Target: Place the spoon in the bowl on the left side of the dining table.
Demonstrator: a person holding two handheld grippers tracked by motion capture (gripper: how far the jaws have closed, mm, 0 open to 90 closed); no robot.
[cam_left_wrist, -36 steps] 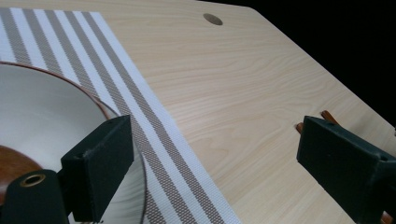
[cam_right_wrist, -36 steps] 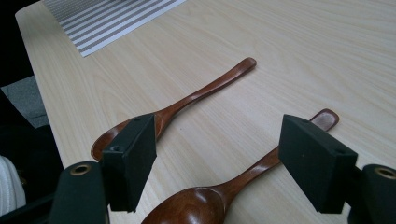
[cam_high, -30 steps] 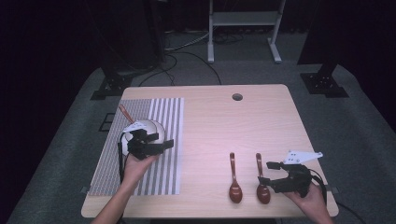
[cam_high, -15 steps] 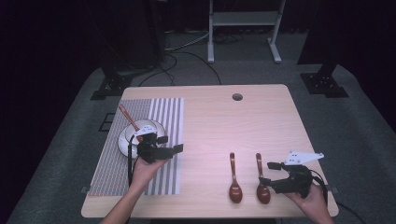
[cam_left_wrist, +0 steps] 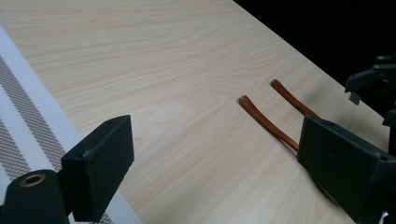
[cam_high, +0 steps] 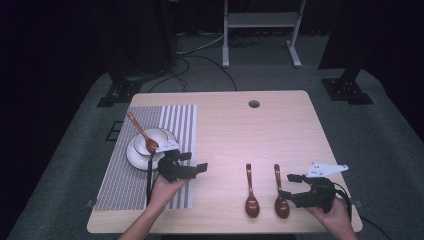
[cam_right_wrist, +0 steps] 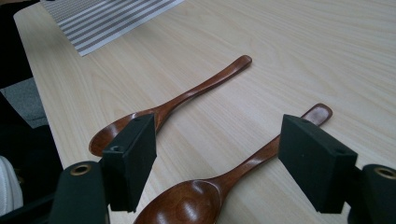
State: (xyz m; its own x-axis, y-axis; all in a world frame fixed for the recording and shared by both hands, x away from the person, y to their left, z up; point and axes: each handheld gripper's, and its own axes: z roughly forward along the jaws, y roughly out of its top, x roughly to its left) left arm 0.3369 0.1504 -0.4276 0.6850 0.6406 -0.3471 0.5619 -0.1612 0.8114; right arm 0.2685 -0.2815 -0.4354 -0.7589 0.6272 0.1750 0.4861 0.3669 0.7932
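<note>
Two dark wooden spoons lie side by side near the bench's near edge, toward its right corner, bowls toward the person and handles pointing at the far edge. The right gripper (cam_high: 289,186) hovers just beside the right spoon (cam_high: 280,192), its jaws released and spread wide with nothing between the pads; in the right gripper view that spoon's (cam_right_wrist: 219,184) glossy bowl sits between the two black jaws, its slim handle running away along the same line as the gripper points, so its long axis lies roughly along the reach rather than across it. The left spoon (cam_high: 251,192) lies parallel, just apart from its neighbour. The left gripper (cam_high: 196,167), also released and holding nothing, hangs over the right edge of the striped placemat (cam_high: 125,190), aimed across the bench at the pair, well apart from them. The right hand is plainly the nearer. Behind the left gripper, on the woven grey-and-white placemat, a white bowl (cam_high: 160,136) on a saucer holds a third spoon (cam_high: 142,134), its handle tilted toward the far left corner. The bench (cam_high: 240,130) is pale, smooth wood grain.
</note>
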